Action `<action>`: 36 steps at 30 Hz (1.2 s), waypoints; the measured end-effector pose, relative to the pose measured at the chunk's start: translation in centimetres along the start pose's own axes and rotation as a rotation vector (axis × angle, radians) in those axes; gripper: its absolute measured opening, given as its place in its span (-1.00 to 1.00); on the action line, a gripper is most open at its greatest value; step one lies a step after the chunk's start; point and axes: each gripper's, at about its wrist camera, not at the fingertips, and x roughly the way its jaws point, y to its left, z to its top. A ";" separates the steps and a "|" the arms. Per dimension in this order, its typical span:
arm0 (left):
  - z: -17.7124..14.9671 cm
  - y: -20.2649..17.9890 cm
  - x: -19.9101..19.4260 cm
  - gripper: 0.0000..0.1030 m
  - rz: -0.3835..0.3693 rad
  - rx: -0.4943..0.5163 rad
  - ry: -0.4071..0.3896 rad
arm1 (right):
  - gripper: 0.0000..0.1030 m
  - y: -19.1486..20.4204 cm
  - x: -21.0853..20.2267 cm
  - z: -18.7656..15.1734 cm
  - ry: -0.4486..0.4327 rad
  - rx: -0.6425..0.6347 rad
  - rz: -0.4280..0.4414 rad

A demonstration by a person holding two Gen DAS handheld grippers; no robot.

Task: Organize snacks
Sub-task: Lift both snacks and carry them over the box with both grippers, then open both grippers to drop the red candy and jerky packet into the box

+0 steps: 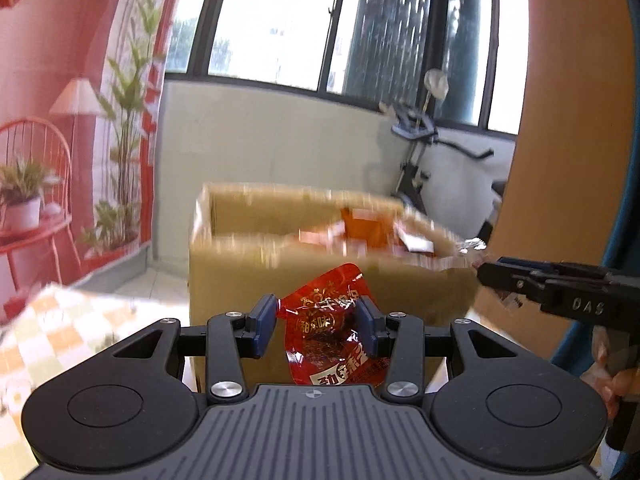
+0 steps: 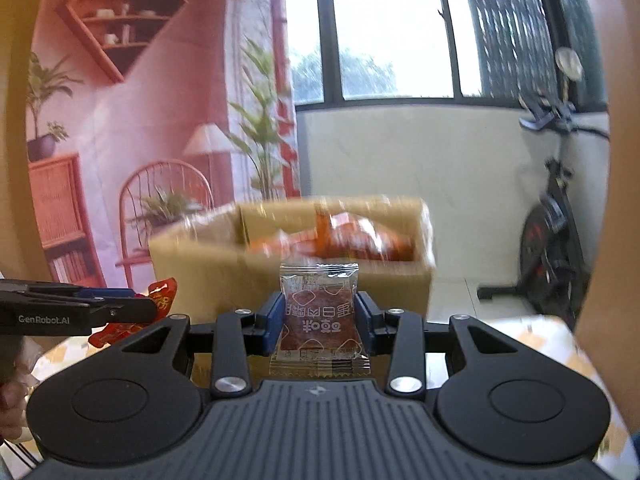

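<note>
My left gripper point(image 1: 316, 326) is shut on a red snack packet point(image 1: 330, 332), pinched between its blue pads and held upright in the air. My right gripper point(image 2: 319, 320) is shut on a clear packet with a brown snack inside point(image 2: 319, 316). An open cardboard box point(image 1: 320, 256) stands just ahead of both, with several orange and red packets point(image 2: 352, 236) lying in it. In the left wrist view the right gripper point(image 1: 486, 274) comes in from the right, near the box's corner. The right wrist view shows the left gripper point(image 2: 154, 306) at the left, the red packet point(image 2: 162, 294) poking past its tip.
The box stands on a table with an orange and white checked cloth point(image 1: 60, 320). A printed backdrop of a pink room point(image 2: 132, 120) hangs at the left. Windows, a pale low wall and an exercise bike point(image 2: 556, 232) lie behind. A person's fingers point(image 1: 618, 388) show at the right edge.
</note>
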 end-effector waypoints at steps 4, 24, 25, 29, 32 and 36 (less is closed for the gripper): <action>2.7 0.2 1.3 -0.11 -0.001 0.001 -0.041 | -0.22 0.1 1.7 2.8 -0.042 -0.025 0.016; 6.6 3.9 9.1 0.21 0.078 -0.001 0.061 | -0.02 1.1 15.1 6.7 0.064 -0.068 0.020; 6.7 4.1 9.1 0.28 0.082 -0.003 0.064 | -0.02 1.0 15.2 6.7 0.071 -0.064 0.014; 6.9 4.4 8.2 0.54 0.099 -0.026 0.068 | 0.18 0.7 14.9 6.7 0.088 -0.050 -0.012; 7.2 4.5 7.1 0.70 0.108 -0.034 0.067 | 0.43 0.8 14.0 6.8 0.099 -0.046 -0.032; 7.4 4.5 5.1 0.76 0.124 -0.039 0.056 | 0.73 1.0 11.7 7.0 0.093 -0.038 -0.052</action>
